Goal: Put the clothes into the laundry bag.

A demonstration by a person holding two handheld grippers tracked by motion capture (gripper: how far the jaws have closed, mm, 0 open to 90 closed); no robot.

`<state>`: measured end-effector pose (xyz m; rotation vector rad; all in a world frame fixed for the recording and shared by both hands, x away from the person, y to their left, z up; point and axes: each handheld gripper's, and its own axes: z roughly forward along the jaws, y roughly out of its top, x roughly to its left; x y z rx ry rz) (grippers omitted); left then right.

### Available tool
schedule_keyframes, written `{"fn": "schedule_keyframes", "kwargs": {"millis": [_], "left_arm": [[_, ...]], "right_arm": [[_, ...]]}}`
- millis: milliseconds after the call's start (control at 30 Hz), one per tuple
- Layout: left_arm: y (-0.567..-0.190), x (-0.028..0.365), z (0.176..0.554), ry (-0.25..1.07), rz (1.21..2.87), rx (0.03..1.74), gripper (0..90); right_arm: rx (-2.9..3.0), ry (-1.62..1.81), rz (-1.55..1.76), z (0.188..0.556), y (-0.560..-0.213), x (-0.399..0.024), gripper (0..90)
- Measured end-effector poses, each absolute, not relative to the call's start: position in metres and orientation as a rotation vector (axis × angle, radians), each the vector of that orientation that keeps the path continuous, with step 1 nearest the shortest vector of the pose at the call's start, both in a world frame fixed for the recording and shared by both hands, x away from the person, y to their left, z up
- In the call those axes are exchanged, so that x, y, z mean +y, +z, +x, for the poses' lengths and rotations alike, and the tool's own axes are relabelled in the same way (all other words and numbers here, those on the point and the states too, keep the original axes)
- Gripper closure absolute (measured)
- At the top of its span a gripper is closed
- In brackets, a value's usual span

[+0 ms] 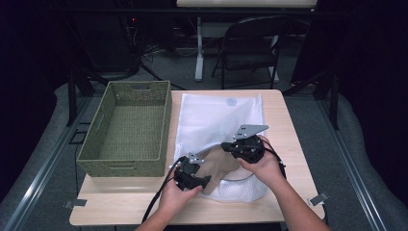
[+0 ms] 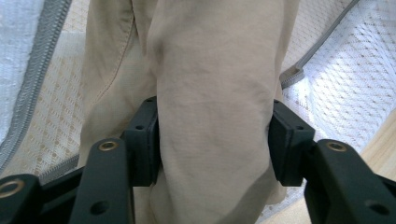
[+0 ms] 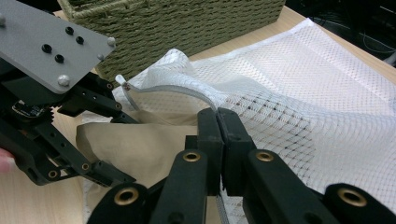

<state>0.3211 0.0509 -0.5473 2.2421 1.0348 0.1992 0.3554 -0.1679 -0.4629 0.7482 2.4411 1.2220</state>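
A beige cloth [image 1: 219,163] lies at the mouth of a white mesh zip bag [image 1: 216,115] on the wooden table [image 1: 291,144]. My left gripper [image 1: 207,180] is shut on a thick fold of that cloth [image 2: 210,70], with the bag's grey zipper edge [image 2: 42,70] around it. My right gripper [image 1: 225,146] is shut on the bag's zipper rim [image 3: 177,91] and holds it lifted over the cloth [image 3: 135,149]. In the right gripper view its jaws [image 3: 218,119] meet on the mesh [image 3: 303,84], and the left gripper [image 3: 123,147] straddles the cloth just beyond.
An olive woven basket [image 1: 166,120] stands on the table's left half, close beside the bag, and its wall [image 3: 187,23] rises behind the grippers. A folding chair [image 1: 250,48] and a desk leg stand beyond the far edge. Bare tabletop lies right of the bag.
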Motion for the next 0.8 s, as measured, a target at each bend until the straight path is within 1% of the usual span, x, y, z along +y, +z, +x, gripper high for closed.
{"fn": "schedule_keyframes", "kwargs": {"millis": [367, 800], "left_arm": [[-0.546, 0.051, 0.321, 0.209, 2.233, 1.044, 54.6], [-0.534, 0.048, 0.324, 0.25, 2.198, 1.045, 58.1]], "right_arm": [[2.438, 1.225, 0.747, 0.355, -0.462, -0.168, 88.5], [2.435, 1.232, 0.74, 0.354, -0.461, -0.167, 88.5]]}}
